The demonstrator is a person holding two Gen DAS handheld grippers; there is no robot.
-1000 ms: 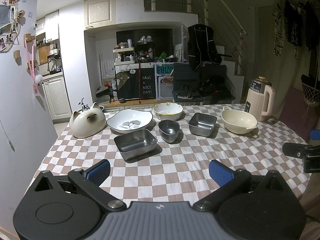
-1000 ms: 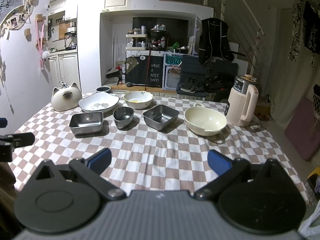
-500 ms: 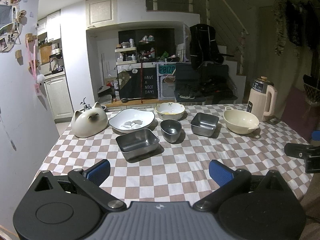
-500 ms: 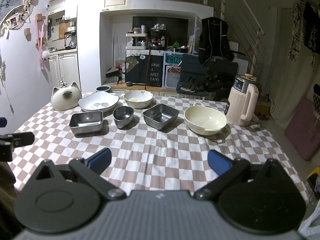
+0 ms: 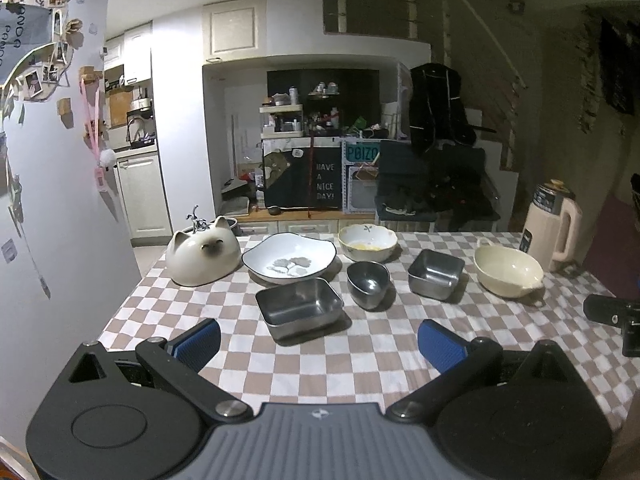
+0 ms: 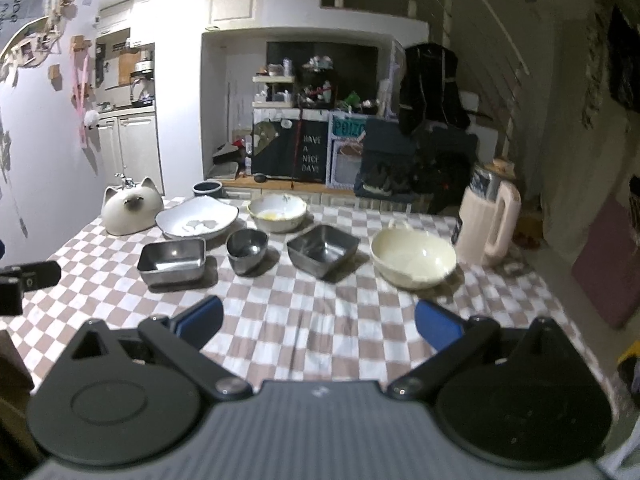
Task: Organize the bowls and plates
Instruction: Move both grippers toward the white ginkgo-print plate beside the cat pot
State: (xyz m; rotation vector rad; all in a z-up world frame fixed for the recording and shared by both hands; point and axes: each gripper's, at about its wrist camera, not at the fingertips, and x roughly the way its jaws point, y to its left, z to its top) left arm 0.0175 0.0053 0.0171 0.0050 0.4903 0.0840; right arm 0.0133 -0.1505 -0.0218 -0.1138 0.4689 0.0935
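A table under a brown-and-white checked cloth [image 5: 360, 360] fills the middle of a dim kitchen-living room, with white cabinets to the left, cluttered shelves behind and a staircase to the right. Along the far part of the table stand a white plate with a dark rim and a grey leaf print [image 5: 290, 258], a cream scalloped bowl with yellow inside [image 5: 368, 242], a rectangular steel tray [image 5: 299, 306], a small round steel bowl [image 5: 368, 282], a square steel dish [image 5: 436, 272] and a wide cream ceramic bowl with a handle [image 5: 508, 270], each apart from its neighbours. A white cat-shaped ceramic cover [image 5: 203, 250] sits by the left edge and a cream electric kettle [image 5: 554, 226] near the right edge.

The near half of the cloth lies bare in front of both tools (the right view is slightly blurred). The left gripper [image 5: 319, 338] hovers over it with fingers spread wide and nothing between them; the right gripper [image 6: 319, 322] is likewise spread and holds nothing.
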